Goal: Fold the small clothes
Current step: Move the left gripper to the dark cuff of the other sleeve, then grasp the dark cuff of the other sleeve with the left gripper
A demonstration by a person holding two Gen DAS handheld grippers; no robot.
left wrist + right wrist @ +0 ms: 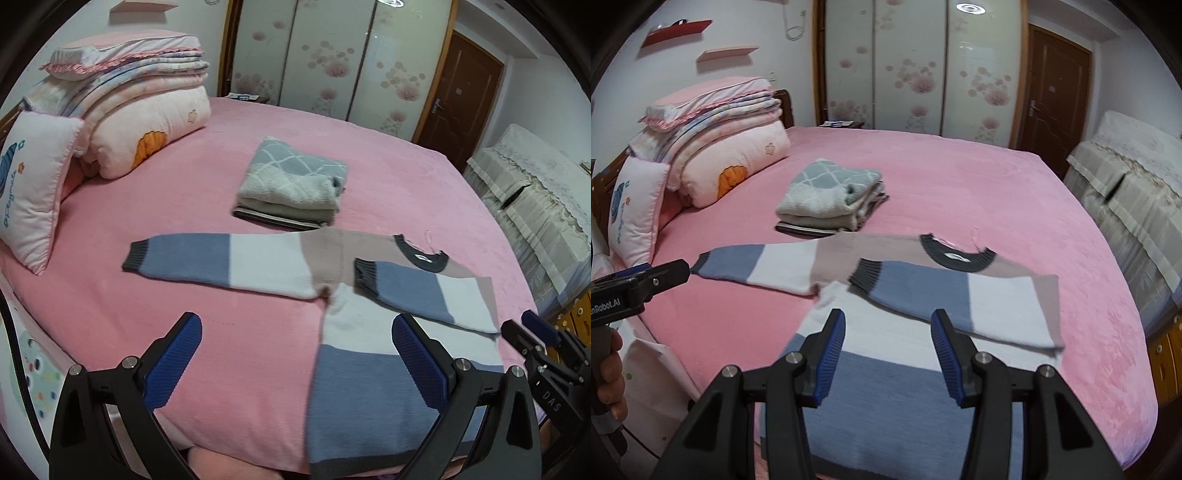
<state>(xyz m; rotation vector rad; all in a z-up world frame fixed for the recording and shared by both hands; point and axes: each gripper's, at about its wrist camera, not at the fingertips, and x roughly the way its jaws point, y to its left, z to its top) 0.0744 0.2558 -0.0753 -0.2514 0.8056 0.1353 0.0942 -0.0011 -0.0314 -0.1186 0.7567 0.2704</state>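
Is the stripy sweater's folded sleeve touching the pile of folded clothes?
Apart. In the right wrist view, the folded sleeve lies across the sweater's front, while the folded pile sits farther back with the sweater's pink shoulder between them.

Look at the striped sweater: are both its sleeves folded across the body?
No: on the sweater only one sleeve is folded; the other lies outstretched.

Colour-block knit sweater [369, 332] lies flat on the pink bed, near its front edge, neckline away from the cameras. Bands run dusty pink at the shoulders, white, then blue-grey, with dark grey ribbing at collar [956, 254], cuffs and hem. One sleeve [221, 262] is stretched straight out sideways. The other sleeve [945, 295] is folded across the chest, cuff pointing inward. Behind it, well apart from the collar, sits a stack of folded clothes [295, 188], grey diamond-patterned piece on top.
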